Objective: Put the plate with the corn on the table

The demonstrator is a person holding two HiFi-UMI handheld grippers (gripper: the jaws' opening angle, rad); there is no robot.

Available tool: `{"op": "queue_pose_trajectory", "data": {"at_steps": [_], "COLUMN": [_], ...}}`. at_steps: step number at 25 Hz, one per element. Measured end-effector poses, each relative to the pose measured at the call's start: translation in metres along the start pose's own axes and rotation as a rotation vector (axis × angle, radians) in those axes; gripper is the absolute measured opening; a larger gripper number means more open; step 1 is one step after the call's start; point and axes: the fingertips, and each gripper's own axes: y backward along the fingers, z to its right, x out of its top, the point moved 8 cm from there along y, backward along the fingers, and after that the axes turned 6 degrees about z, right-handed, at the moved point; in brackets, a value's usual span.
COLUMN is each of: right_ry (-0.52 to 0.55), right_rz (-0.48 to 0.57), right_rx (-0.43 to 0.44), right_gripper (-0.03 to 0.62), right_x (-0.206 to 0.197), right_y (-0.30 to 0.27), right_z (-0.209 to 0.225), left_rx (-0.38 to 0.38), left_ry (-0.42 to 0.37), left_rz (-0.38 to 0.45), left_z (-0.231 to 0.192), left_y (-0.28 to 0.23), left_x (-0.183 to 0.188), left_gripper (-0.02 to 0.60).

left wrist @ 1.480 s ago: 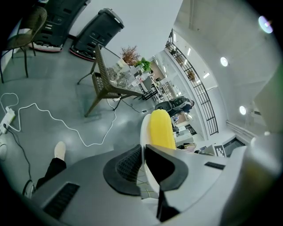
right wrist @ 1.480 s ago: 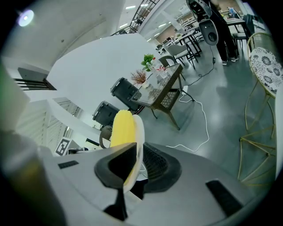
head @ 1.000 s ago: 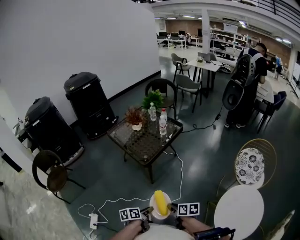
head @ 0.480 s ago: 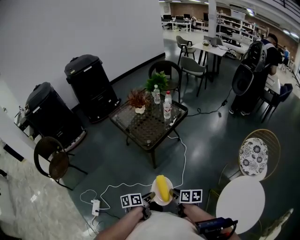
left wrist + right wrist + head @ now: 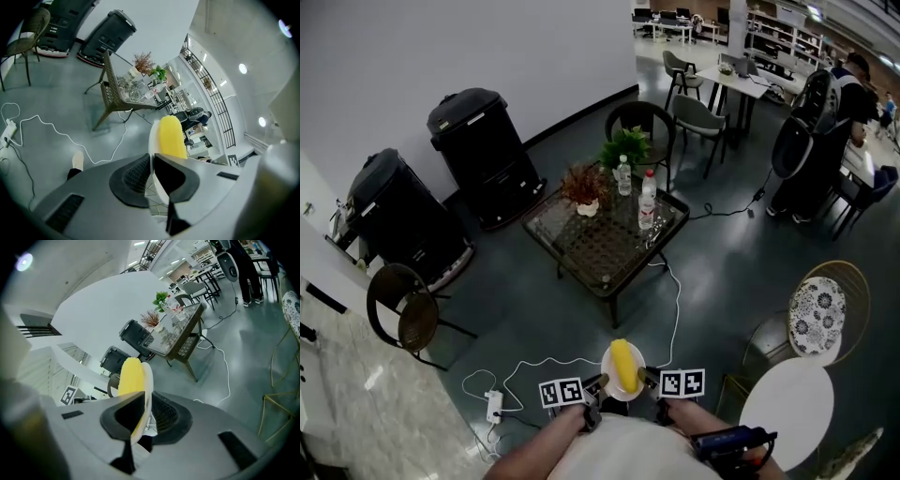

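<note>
A white plate (image 5: 607,363) carries a yellow corn cob (image 5: 623,364) low in the head view, held over the dark floor. My left gripper (image 5: 598,382) is shut on the plate's left rim and my right gripper (image 5: 645,379) is shut on its right rim. In the left gripper view the plate (image 5: 152,138) stands edge-on between the jaws of the left gripper (image 5: 151,168), with the corn (image 5: 171,138) beyond. The right gripper view shows the plate (image 5: 148,380) and corn (image 5: 130,376) pinched in the right gripper (image 5: 144,411). The glass-topped table (image 5: 595,246) stands ahead, apart from the plate.
On the table stand two bottles (image 5: 647,202) and two potted plants (image 5: 586,187). A white cable (image 5: 675,300) and power strip (image 5: 495,406) lie on the floor between me and it. Two black bins (image 5: 483,155) line the wall; a chair (image 5: 403,314) is left, a round white table (image 5: 792,408) right.
The plate with the corn sits a little higher in the head view, and the table has shifted up and right in the frame. Both grippers stay shut on the rim.
</note>
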Motion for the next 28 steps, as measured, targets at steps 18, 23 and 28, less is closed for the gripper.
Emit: {"op": "queue_pose_trajectory", "data": {"at_steps": [18,23,28], "right_ry": [-0.025,-0.016,0.000], "right_rz": [0.009,0.033,0.035], "right_rx": [-0.060,-0.073,-0.066], "right_gripper": [0.054,0.054,0.054], "right_x": [0.101,0.125,0.142], "right_y": [-0.090,-0.112,-0.134], "right_z": [-0.001,-0.006,-0.015], "left_rx": [-0.036,-0.058,-0.065], "left_ry": [-0.011,-0.034,-0.020], "left_rz": [-0.048,-0.050,-0.028], "left_z": [-0.017,-0.020,-0.029], "left_y": [-0.059,-0.069,-0.071], "left_x": [0.134,0.169,0.194], "left_gripper": [0.032,0.031,0.031]}}
